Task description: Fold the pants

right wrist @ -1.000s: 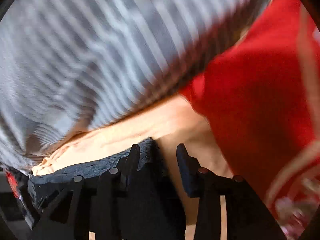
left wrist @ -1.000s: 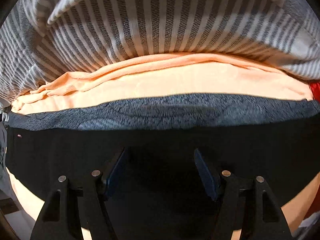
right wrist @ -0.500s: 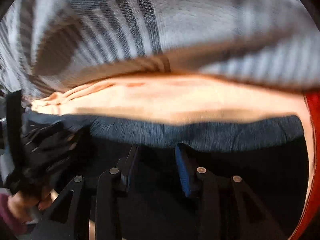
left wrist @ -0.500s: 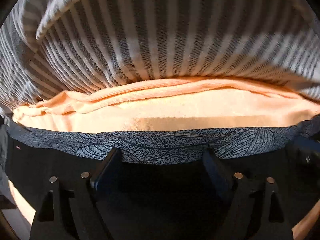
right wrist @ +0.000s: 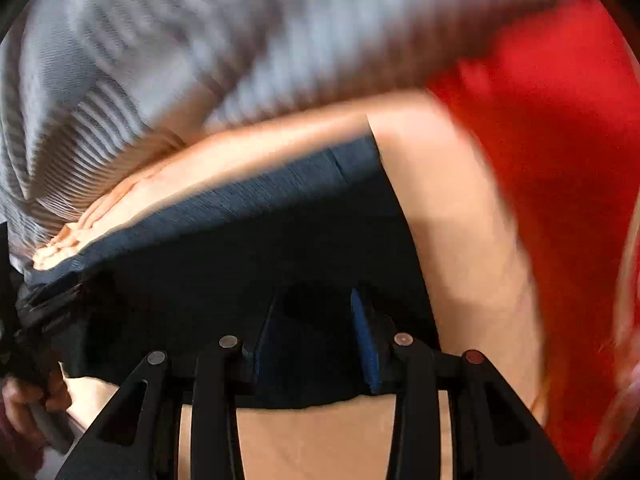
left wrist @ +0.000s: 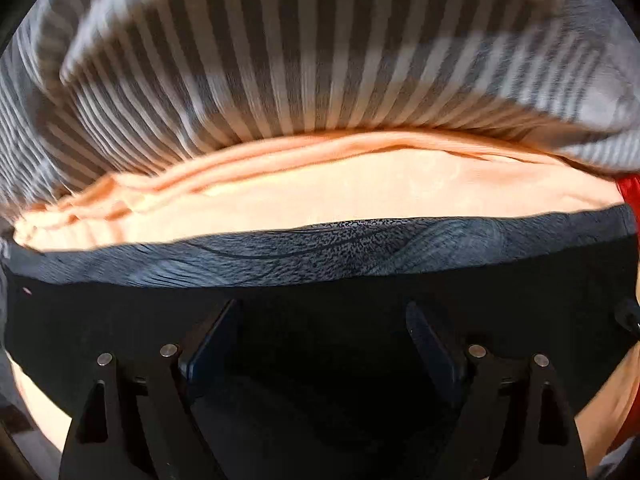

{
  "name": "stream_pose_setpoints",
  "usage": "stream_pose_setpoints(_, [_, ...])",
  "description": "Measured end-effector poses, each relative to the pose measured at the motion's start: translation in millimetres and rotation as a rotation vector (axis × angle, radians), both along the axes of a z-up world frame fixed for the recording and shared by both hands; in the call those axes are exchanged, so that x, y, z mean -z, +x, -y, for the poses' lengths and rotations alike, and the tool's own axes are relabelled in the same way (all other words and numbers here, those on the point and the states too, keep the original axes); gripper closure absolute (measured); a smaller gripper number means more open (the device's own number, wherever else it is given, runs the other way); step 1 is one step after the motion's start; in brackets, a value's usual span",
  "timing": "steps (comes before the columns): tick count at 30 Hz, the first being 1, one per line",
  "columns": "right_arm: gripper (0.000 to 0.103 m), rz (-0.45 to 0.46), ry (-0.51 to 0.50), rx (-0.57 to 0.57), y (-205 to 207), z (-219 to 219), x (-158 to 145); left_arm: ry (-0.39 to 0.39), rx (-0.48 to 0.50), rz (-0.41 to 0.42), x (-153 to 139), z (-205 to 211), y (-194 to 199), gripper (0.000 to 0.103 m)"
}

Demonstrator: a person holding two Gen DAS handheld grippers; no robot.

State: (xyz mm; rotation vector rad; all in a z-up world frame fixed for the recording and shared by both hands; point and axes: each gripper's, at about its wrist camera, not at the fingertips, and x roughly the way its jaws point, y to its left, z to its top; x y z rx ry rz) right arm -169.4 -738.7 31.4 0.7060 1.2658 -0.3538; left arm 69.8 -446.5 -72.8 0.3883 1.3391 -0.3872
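Observation:
The black pants (left wrist: 320,320) lie flat on a peach cloth (left wrist: 360,188), with a grey-blue patterned waistband (left wrist: 340,248) along their far edge. My left gripper (left wrist: 320,332) is open, low over the black fabric, jaws wide apart. In the right wrist view the pants (right wrist: 240,264) run left to their right edge, the waistband (right wrist: 280,192) slanting. My right gripper (right wrist: 316,320) is open over the pants' near right corner, with fabric between the jaws. The left gripper shows dimly at the left edge of the right wrist view (right wrist: 28,320).
A grey-and-white striped garment (left wrist: 300,60) is heaped right behind the pants; it also shows in the right wrist view (right wrist: 160,60). A red cloth (right wrist: 552,140) lies to the right. The peach cloth (right wrist: 460,240) covers the surface around the pants.
My right gripper swung back right, from the middle of the pants to their right edge. My left gripper pulled back a little; the waistband sits farther from its jaws.

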Motion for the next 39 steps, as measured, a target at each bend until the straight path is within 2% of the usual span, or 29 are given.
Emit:
stream_pose_setpoints(1, [0.065,0.032,-0.014,-0.003,-5,0,-4,-0.008,-0.019,0.013,-1,-1,1,0.014])
stream_pose_setpoints(4, [0.064,-0.007,-0.049,-0.032,-5,-6,-11,0.006,-0.020,-0.003,-3,-3,1,0.014])
stream_pose_setpoints(8, [0.063,-0.021,-0.003,0.047,-17,-11,-15,0.045,0.000,0.023,-24,-19,-7,0.014])
stream_pose_setpoints(13, [0.053,-0.032,-0.019,0.047,-20,-37,-24,0.076,-0.075,0.012,-37,-73,-18,0.014])
stream_pose_setpoints(15, [0.052,-0.038,-0.019,0.043,-21,-50,-26,0.092,-0.097,0.020,-40,-88,-19,0.014])
stream_pose_setpoints(21, [0.052,-0.048,-0.003,-0.013,-11,-99,-28,0.122,-0.187,0.106,-47,-158,11,0.014])
stream_pose_setpoints(23, [0.052,-0.049,0.004,-0.027,-5,-118,-28,0.122,-0.236,0.130,-40,-180,46,0.014])
stream_pose_setpoints(27, [0.052,-0.030,0.014,-0.039,19,-154,-27,0.151,-0.270,0.142,-32,-213,82,0.014])
stream_pose_setpoints(29, [0.052,0.002,0.014,-0.053,44,-175,-26,0.163,-0.267,0.143,-27,-222,94,0.014])
stream_pose_setpoints(32, [0.052,0.040,-0.004,-0.100,79,-208,-19,0.174,-0.254,0.134,5,-237,121,0.014])
stream_pose_setpoints(36, [0.053,-0.012,-0.025,-0.119,106,-236,10,0.185,-0.235,0.149,25,-240,140,0.012])
stream_pose_setpoints(39, [0.053,-0.013,-0.072,-0.125,111,-241,11,0.186,-0.199,0.158,25,-239,147,0.012])
